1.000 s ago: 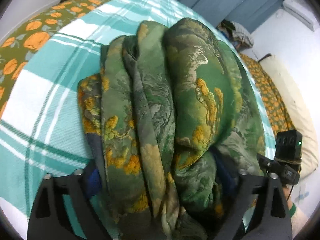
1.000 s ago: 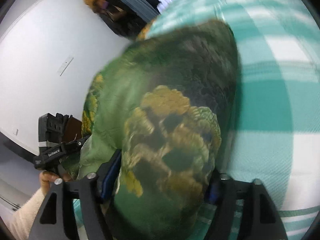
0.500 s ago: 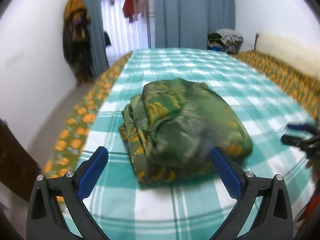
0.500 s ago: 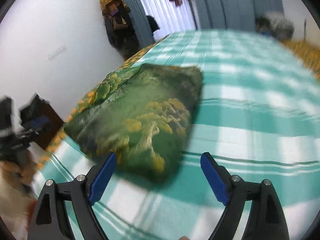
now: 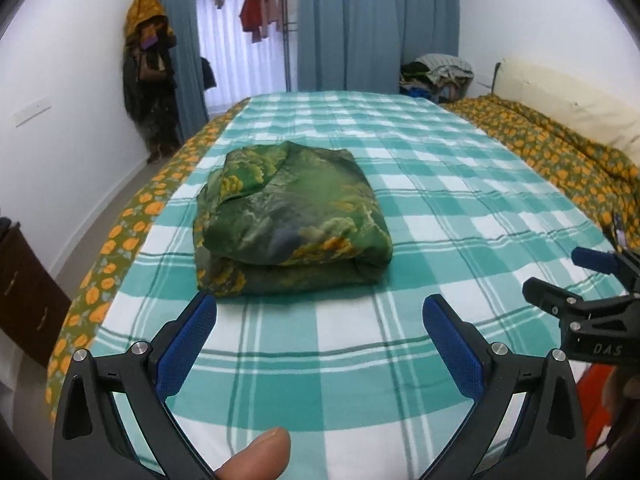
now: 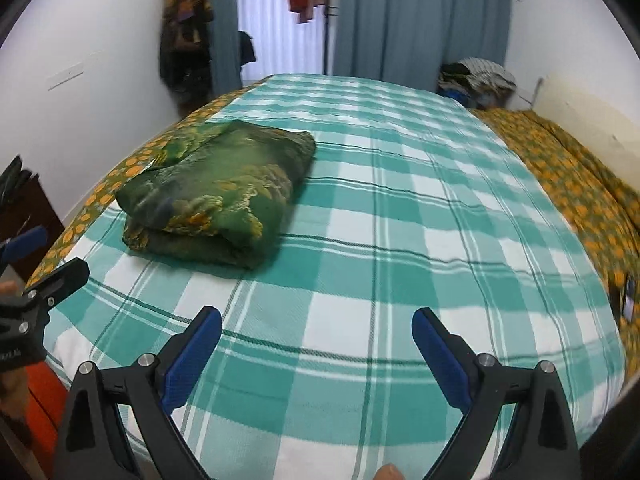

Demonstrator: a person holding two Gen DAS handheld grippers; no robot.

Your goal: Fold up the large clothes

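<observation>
The folded green garment (image 5: 286, 216) lay on the teal checked bedspread (image 5: 420, 184), toward its edge nearest the orange-flowered sheet (image 5: 120, 248). Beyond the garment hung blue curtains (image 5: 376, 24); a clothes pile (image 5: 438, 72) sat past the bedspread's far corner. Nothing stood between the garment and my tools. My left hand-held gripper (image 5: 320, 322) was spread wide and empty, short of the garment. My right hand-held gripper (image 6: 316, 332) was likewise wide apart, holding nothing. One second earlier both had been clamped on the bundle; since then they had released it and pulled back.
</observation>
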